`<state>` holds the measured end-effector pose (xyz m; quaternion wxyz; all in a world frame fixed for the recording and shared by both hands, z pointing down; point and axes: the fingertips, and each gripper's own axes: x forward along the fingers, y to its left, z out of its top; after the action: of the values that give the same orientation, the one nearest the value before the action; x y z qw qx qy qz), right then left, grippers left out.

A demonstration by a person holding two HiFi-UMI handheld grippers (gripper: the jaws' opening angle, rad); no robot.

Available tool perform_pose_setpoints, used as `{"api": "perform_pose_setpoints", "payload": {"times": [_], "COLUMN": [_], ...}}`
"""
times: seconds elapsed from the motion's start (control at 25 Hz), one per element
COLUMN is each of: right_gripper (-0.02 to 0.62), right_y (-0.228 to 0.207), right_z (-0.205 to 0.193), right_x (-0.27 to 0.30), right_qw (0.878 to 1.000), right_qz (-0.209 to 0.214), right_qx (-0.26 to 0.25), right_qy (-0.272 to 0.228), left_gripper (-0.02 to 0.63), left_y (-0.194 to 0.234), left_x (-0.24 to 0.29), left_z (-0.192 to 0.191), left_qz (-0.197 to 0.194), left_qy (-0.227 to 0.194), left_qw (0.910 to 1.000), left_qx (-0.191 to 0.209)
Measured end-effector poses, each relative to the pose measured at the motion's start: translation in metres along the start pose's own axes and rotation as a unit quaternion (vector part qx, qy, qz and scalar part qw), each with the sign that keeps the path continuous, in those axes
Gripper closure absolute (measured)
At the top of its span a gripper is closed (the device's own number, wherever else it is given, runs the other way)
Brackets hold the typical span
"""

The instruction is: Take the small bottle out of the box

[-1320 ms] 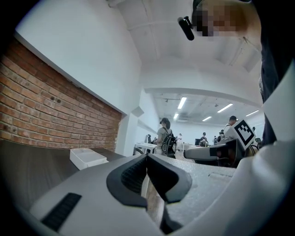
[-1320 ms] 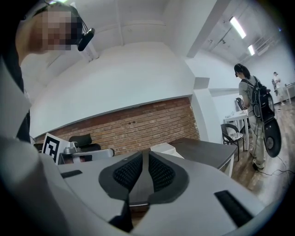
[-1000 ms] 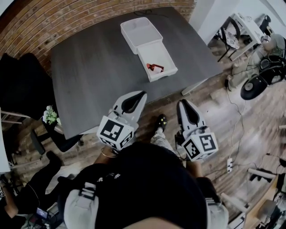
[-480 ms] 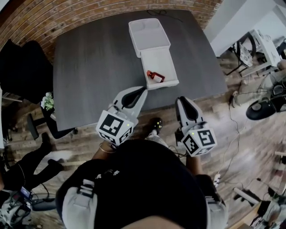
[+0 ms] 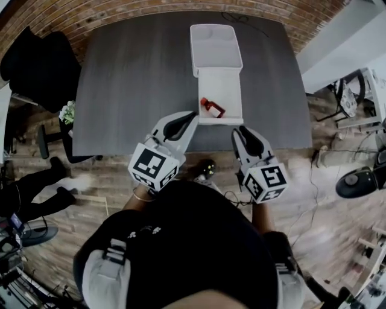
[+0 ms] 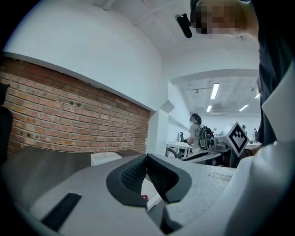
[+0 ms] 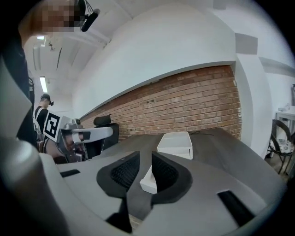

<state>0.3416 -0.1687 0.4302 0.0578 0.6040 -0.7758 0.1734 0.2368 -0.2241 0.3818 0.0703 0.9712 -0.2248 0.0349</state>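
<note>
A white box [image 5: 232, 90] lies open on the dark grey table [image 5: 132, 78], its lid [image 5: 215, 48] folded away behind it. The small bottle [image 5: 212, 108], red with a white label, lies in the box's near left part. My left gripper [image 5: 193, 114] is shut and empty, its tips just left of the box's near corner. In the left gripper view a bit of red bottle [image 6: 144, 197] shows below the closed jaws. My right gripper [image 5: 239, 129] hangs at the table's near edge, just short of the box. Its jaws have just been opening; nothing is between them, and the box [image 7: 148, 179] shows through the gap.
A brick wall [image 5: 120, 9] runs behind the table. A black chair [image 5: 42, 60] and a small plant [image 5: 67, 112] stand at the left. Someone's legs [image 5: 36, 187] rest on the wooden floor at the left. Desks and chairs [image 5: 356, 90] stand at the right.
Both grippers have come forward to the table's near edge and the box. The left tips now reach over the table beside the box's corner. The right jaws stand a little wider.
</note>
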Motion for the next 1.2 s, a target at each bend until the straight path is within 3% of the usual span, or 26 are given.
{"api": "perform_pose_setpoints", "payload": {"times": [0.36,0.6,1.2], "right_gripper": [0.48,0.445,0.374], "right_y": [-0.006,-0.01,-0.025], "right_z": [-0.026,-0.049,-0.129], "right_x": [0.049,0.099,0.182], "right_qw": [0.991,0.978,0.922], "right_qz": [0.081,0.095,0.123], "right_qx": [-0.074,-0.122,-0.17], "right_qy": [0.077,0.143,0.324], "left_gripper": [0.601,0.601,0.601], "left_y": [0.015,0.039,0.098], "left_x": [0.0,-0.008,-0.026], "left_z": [-0.013,-0.015,-0.011], "left_qz": [0.065,0.089,0.137], "left_qy": [0.004,-0.001,-0.007], "left_qw": [0.9978,0.9959,0.9901], "left_qx": [-0.009,-0.016,-0.03]}}
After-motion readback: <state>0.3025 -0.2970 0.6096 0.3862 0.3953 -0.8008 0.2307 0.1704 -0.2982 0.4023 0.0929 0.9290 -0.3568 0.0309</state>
